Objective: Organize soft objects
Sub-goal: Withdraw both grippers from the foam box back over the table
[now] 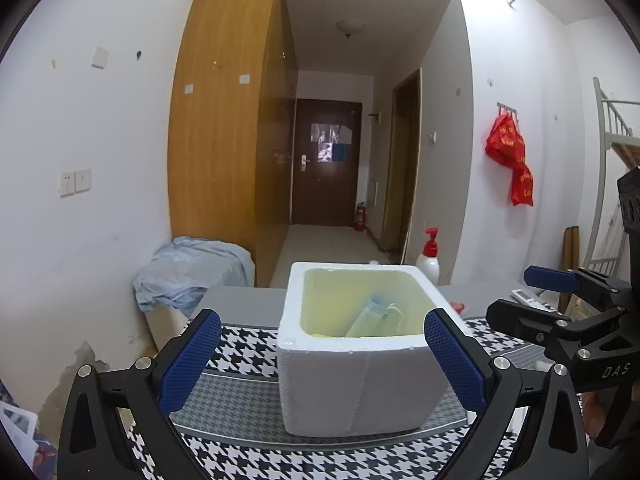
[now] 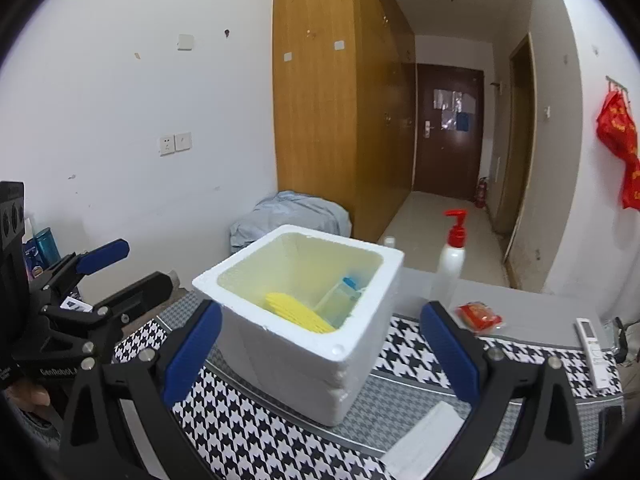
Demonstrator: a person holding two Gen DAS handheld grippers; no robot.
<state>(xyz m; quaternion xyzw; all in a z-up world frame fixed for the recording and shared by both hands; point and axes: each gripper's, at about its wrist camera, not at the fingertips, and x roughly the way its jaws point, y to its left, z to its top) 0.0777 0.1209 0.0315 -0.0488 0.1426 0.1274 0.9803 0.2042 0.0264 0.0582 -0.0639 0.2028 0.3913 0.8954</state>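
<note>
A white foam box (image 1: 352,392) (image 2: 304,368) stands on the houndstooth mat (image 1: 236,352) (image 2: 408,356). Inside it lie a yellow ribbed soft thing (image 2: 298,312) and a pale blue packet (image 1: 372,316) (image 2: 344,292). My left gripper (image 1: 323,316) is open, its blue pads (image 1: 192,360) standing wide on either side of the box's near face without pressing on it. My right gripper (image 2: 322,308) is open too, level with the box's near corner and holding nothing. Each gripper shows in the other's view, right gripper (image 1: 532,296) and left gripper (image 2: 124,272), both with jaws apart.
A folded white cloth (image 2: 424,436) lies on the mat at the near right. A red packet (image 2: 478,316), a red-capped pump bottle (image 2: 450,264) (image 1: 428,260) and a remote control (image 2: 592,344) sit towards the right. A blue cloth heap (image 1: 192,272) lies beyond the table's far left.
</note>
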